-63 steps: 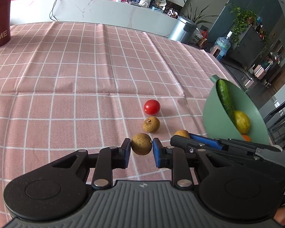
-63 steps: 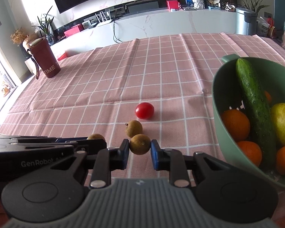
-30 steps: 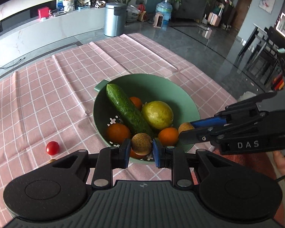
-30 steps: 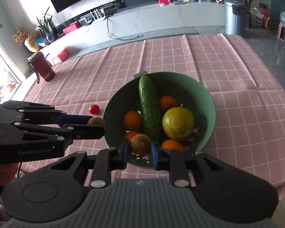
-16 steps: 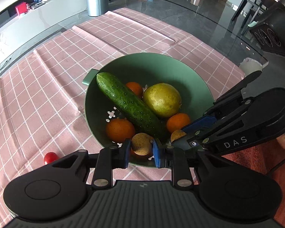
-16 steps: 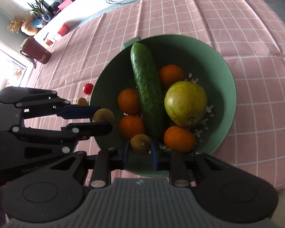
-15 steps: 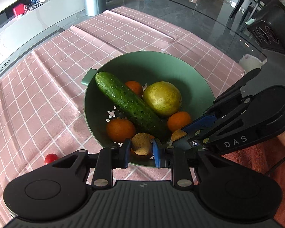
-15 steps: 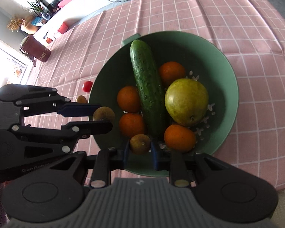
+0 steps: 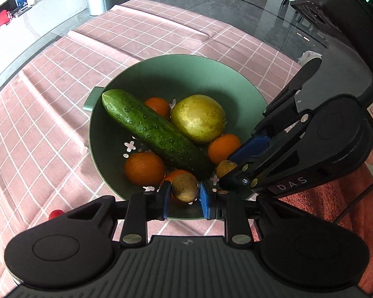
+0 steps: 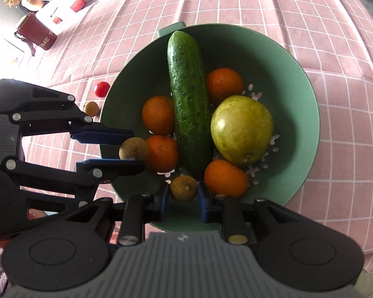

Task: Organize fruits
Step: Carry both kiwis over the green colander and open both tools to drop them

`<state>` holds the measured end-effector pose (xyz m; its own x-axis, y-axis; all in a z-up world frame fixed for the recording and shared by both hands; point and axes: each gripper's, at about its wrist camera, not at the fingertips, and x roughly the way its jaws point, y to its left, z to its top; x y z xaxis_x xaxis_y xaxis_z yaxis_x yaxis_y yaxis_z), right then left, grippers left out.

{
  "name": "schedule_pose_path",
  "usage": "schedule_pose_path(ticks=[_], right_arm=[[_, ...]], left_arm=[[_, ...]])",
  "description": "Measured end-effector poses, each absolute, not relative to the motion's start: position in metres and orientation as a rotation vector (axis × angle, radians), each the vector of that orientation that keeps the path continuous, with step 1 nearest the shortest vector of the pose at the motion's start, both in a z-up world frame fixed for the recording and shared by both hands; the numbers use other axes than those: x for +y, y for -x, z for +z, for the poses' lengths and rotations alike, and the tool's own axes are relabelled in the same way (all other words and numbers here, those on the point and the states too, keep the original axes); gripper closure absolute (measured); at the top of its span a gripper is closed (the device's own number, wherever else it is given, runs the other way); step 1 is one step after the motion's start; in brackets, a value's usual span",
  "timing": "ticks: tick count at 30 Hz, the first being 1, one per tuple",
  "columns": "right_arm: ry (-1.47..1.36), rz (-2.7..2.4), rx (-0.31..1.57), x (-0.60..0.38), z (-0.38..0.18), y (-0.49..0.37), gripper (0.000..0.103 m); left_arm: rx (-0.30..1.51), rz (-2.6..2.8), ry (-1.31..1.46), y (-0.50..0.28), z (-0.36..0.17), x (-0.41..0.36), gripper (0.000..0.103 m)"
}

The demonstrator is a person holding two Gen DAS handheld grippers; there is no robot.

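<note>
A green bowl on the pink checked cloth holds a cucumber, a yellow-green pear and several oranges. My left gripper is shut on a brown longan over the bowl's near rim; it also shows in the right wrist view. My right gripper is shut on another longan over the bowl, also seen in the left wrist view.
A red cherry tomato and one more longan lie on the cloth left of the bowl. A dark red cup stands at the far left. The table edge and floor lie beyond the bowl.
Both grippers have carried their longans from the cloth to above the bowl and have come lower and closer over its fruit. Both stay shut on the longans.
</note>
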<state>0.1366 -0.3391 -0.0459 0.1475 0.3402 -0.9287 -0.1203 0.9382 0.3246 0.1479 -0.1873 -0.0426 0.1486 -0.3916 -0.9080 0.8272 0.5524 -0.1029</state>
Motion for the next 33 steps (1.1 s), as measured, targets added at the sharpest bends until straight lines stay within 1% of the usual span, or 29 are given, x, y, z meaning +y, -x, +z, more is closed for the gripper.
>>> schedule_pose_path(ticks=[4, 5, 6, 8, 12, 15, 21, 26, 32, 33], right_arm=[[-0.185, 0.331, 1.388, -0.342, -0.045, -0.137, 0.081], [-0.184, 0.328, 1.388, -0.342, -0.045, -0.137, 0.078], [-0.180, 0.323, 1.384, -0.343, -0.044, -0.137, 0.073], [-0.175, 0.322, 1.376, -0.344, -0.041, -0.136, 0.069], [-0.113, 0.282, 1.320, -0.351, -0.029, -0.126, 0.069], [-0.118, 0.264, 1.299, -0.360, -0.023, -0.124, 0.069], [-0.122, 0.275, 1.296, -0.366, -0.021, -0.123, 0.069], [-0.134, 0.280, 1.296, -0.362, -0.025, -0.123, 0.068], [-0.146, 0.272, 1.290, -0.364, -0.022, -0.121, 0.067], [-0.145, 0.269, 1.287, -0.364, -0.021, -0.120, 0.067]], left_arm=[[1.131, -0.932, -0.443, -0.150, -0.044, -0.185, 0.076], [1.138, -0.932, -0.437, -0.150, -0.044, -0.185, 0.076], [1.143, -0.935, -0.434, -0.151, -0.044, -0.185, 0.076], [1.151, -0.940, -0.426, -0.150, -0.044, -0.188, 0.076], [1.219, -0.915, -0.399, -0.154, -0.050, -0.197, 0.076], [1.242, -0.917, -0.388, -0.155, -0.054, -0.203, 0.076], [1.329, -0.881, -0.354, -0.161, -0.063, -0.211, 0.075], [1.341, -0.869, -0.352, -0.162, -0.064, -0.213, 0.075], [1.305, -0.854, -0.358, -0.157, -0.060, -0.213, 0.062], [1.296, -0.852, -0.357, -0.156, -0.058, -0.211, 0.061]])
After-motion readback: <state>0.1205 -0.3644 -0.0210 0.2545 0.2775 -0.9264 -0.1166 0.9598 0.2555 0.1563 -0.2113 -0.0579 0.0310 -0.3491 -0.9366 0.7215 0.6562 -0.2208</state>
